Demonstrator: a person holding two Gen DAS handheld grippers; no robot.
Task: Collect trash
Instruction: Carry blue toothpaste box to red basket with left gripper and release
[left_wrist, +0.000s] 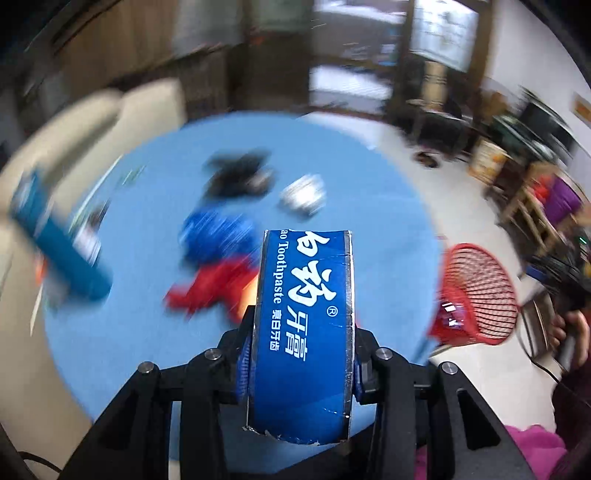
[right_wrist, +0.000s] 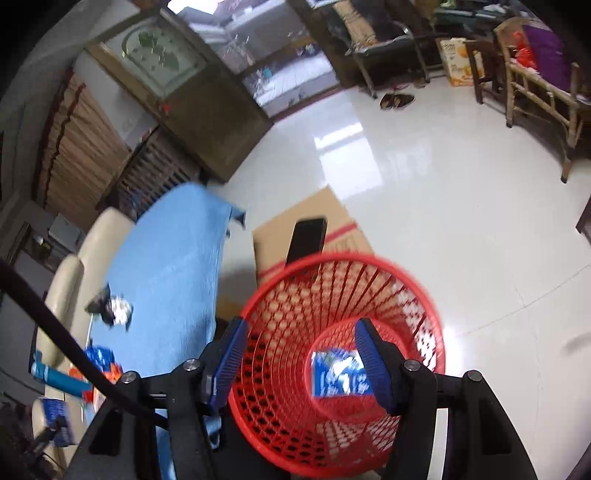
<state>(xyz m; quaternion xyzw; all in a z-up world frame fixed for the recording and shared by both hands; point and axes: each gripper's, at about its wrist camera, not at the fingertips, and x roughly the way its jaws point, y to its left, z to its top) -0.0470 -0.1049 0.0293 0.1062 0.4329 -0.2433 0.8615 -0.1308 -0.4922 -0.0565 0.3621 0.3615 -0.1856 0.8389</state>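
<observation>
My left gripper (left_wrist: 301, 369) is shut on a blue toothpaste box (left_wrist: 306, 317), which stands up out of its jaws above the round blue table (left_wrist: 122, 343). On the table lie a blue wrapper (left_wrist: 216, 236), a red wrapper (left_wrist: 210, 288), a black scrap (left_wrist: 240, 175), a crumpled foil ball (left_wrist: 303, 194) and a teal tube (left_wrist: 62, 240). My right gripper (right_wrist: 300, 354) is open over the red mesh basket (right_wrist: 406, 280), nothing between its pads. A blue packet (right_wrist: 338, 374) lies at the bottom of the basket. In the left wrist view the basket (left_wrist: 476, 291) stands on the floor right of the table.
A cardboard box (right_wrist: 332, 218) with a black flat object (right_wrist: 308, 236) on top stands behind the basket. A cream sofa (right_wrist: 70, 273) borders the table's far side. Wooden chairs (right_wrist: 535, 85) and a carton line the far wall across glossy white floor (right_wrist: 443, 184). A hand (left_wrist: 576, 332) shows at the right edge.
</observation>
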